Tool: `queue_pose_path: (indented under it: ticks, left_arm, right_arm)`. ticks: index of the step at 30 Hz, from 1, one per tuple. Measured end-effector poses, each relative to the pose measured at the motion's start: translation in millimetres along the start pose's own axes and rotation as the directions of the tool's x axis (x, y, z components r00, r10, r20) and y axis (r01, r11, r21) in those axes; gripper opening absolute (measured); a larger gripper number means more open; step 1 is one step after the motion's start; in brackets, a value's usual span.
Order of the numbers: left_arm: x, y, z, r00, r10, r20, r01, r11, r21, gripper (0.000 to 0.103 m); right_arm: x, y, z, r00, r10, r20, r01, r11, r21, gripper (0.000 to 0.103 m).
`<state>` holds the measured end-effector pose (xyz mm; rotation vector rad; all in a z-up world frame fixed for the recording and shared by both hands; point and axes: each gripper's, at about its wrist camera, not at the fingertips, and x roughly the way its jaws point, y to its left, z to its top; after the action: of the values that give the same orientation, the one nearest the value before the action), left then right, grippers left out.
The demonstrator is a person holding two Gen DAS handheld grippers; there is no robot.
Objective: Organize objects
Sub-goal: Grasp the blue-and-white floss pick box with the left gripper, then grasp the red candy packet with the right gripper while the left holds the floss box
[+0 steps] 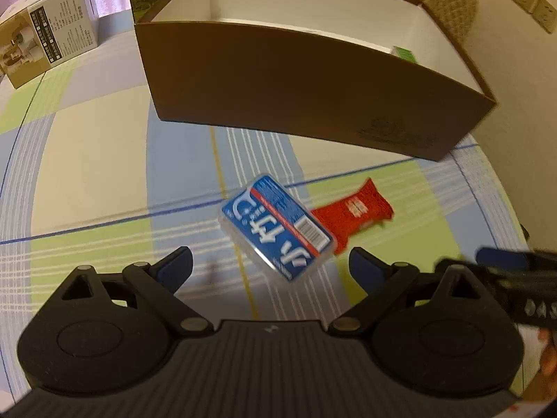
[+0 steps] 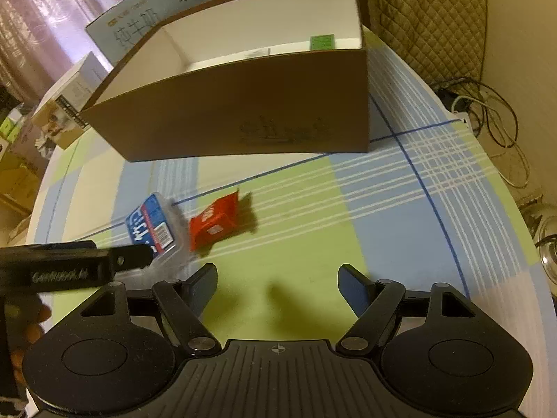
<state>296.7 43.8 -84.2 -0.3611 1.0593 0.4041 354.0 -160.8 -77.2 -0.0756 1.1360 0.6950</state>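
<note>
So there's a big open cardboard box (image 1: pixel 296 94) sitting on the checked tabletop (image 1: pixel 87 174), brown outside and white inside, and from the right wrist view you can just spot a small green item (image 2: pixel 322 41) down in its far corner. In front of the box, out on the cloth, lie two things touching each other: a clear plastic case with a blue label (image 1: pixel 276 226) and white lettering plus a barcode, and a red packet (image 1: pixel 353 214) tucked against its side. The left gripper (image 1: pixel 269 268) hangs tilted down right over the blue case, jaws spread wide with nothing pinched between them, the case lying just past the fingertips. The right gripper (image 2: pixel 276 287) is alongside, also angled down at the cloth, jaws apart and empty, with only green tabletop between its blue pads (image 2: pixel 355 287); the red packet is a bit ahead and to the left of it. Each gripper pokes into the edge of the other's view. Behind the big box there's a pale blue milk carton box (image 2: pixel 146 17), and off to the side a smaller printed product box (image 1: pixel 45 31). Some cables (image 2: pixel 494 111) trail off past the table edge.
</note>
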Motion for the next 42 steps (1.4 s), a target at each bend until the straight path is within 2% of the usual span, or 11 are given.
queue_pose_path:
  ticks: [7, 11, 15, 18, 24, 29, 32, 36, 42]
  left_arm:
    - [25, -4, 21, 0.999, 0.043, -0.005, -0.043, 0.998, -0.042, 0.095]
    - [38, -7, 24, 0.997, 0.081, -0.009, -0.081, 0.997, -0.021, 0.094]
    - [40, 0, 20, 0.996, 0.094, -0.004, -0.094, 0.995, -0.01, 0.086]
    - [39, 9, 17, 0.996, 0.089, -0.007, -0.089, 0.996, 0.01, 0.068]
    - [29, 37, 7, 0.994, 0.107, 0.008, -0.107, 0.994, 0.016, 0.064]
    - [18, 56, -5, 0.993, 0.116, 0.006, -0.116, 0.993, -0.005, 0.064]
    - [13, 64, -12, 0.993, 0.118, 0.0, -0.118, 0.993, -0.019, 0.064]
    - [15, 72, -20, 0.992, 0.118, -0.046, -0.12, 0.992, -0.043, 0.055]
    - [10, 72, -29, 0.992, 0.123, -0.037, -0.124, 0.991, -0.041, 0.053]
  right_arm:
    - [7, -6, 3, 1.0, -0.013, -0.013, 0.013, 1.0, 0.019, 0.073]
    - [10, -6, 5, 1.0, -0.012, -0.017, 0.012, 1.0, 0.011, 0.073]
    - [14, -1, 7, 1.0, -0.001, -0.019, 0.001, 1.0, -0.028, 0.073]
    - [18, 8, 11, 1.0, -0.002, -0.021, 0.001, 0.996, -0.088, 0.073]
    - [25, 33, 22, 0.998, 0.035, 0.046, -0.024, 0.973, -0.229, 0.072]
    - [41, 50, 34, 0.994, 0.094, 0.062, -0.067, 0.938, -0.34, 0.046]
    - [55, 59, 40, 0.992, 0.117, 0.056, -0.087, 0.92, -0.381, 0.041]
    - [74, 64, 46, 0.994, 0.101, 0.036, -0.078, 0.907, -0.414, 0.039]
    - [82, 51, 41, 0.995, 0.101, -0.003, -0.095, 0.922, -0.374, 0.039]
